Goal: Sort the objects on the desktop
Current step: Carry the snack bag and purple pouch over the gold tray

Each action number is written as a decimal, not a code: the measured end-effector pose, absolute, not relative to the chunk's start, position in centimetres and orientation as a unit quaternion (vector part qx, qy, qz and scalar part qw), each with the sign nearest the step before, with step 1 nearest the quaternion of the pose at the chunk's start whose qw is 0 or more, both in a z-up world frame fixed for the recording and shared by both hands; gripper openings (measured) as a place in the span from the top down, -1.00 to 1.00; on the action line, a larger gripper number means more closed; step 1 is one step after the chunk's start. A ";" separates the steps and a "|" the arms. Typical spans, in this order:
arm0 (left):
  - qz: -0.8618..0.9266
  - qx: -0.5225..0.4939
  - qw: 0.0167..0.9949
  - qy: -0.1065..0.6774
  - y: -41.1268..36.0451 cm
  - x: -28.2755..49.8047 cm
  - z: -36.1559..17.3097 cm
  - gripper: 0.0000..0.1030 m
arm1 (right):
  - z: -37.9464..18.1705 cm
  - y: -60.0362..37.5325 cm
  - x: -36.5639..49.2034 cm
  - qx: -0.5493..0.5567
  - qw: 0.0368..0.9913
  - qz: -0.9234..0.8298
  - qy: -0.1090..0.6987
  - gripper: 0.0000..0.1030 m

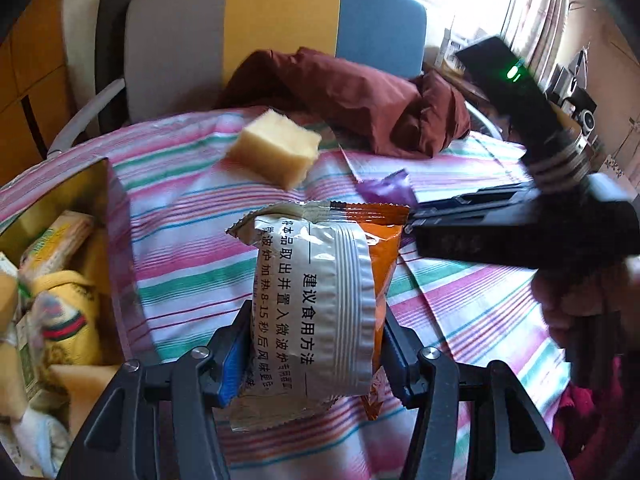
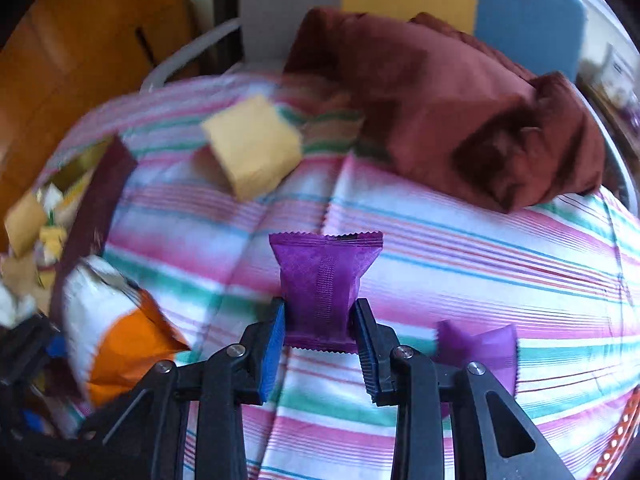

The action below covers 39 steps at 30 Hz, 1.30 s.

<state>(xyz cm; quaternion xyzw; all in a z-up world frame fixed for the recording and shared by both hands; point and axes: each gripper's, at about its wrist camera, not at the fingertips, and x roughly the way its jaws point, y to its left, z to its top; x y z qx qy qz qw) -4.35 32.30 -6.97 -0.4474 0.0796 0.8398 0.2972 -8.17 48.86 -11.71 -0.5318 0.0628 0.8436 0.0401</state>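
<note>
The left gripper (image 1: 316, 344) clasps an orange-and-grey snack packet (image 1: 320, 300) above the striped cloth (image 1: 460, 300), beside the box (image 1: 116, 216) (already holding snacks). The right gripper (image 2: 320, 340) pinches a purple sachet (image 2: 324, 284) upright between its pads.

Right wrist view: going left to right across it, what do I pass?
Open box of sorted items → orange-and-white snack packet → purple packet held in the right gripper → second purple packet lying on the striped cloth.
</note>
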 end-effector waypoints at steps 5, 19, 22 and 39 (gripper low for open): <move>0.855 -0.420 0.295 0.074 30.4 -3.5 -4.7 -0.12 | -12.1 48.6 -7.8 -0.533 0.045 0.842 0.069 0.34; 0.883 -0.371 0.283 0.038 24.7 -1.7 -0.2 -0.12 | -8.5 44.7 -6.2 -0.507 0.053 0.855 0.099 0.34; 0.887 -0.363 0.283 0.030 23.8 -1.3 0.4 -0.12 | -7.4 43.8 -5.6 -0.493 0.055 0.861 0.110 0.34; 0.917 -0.327 0.231 -0.001 16.5 -0.5 2.5 -0.12 | -4.3 37.1 -5.3 -0.438 0.013 0.889 0.136 0.34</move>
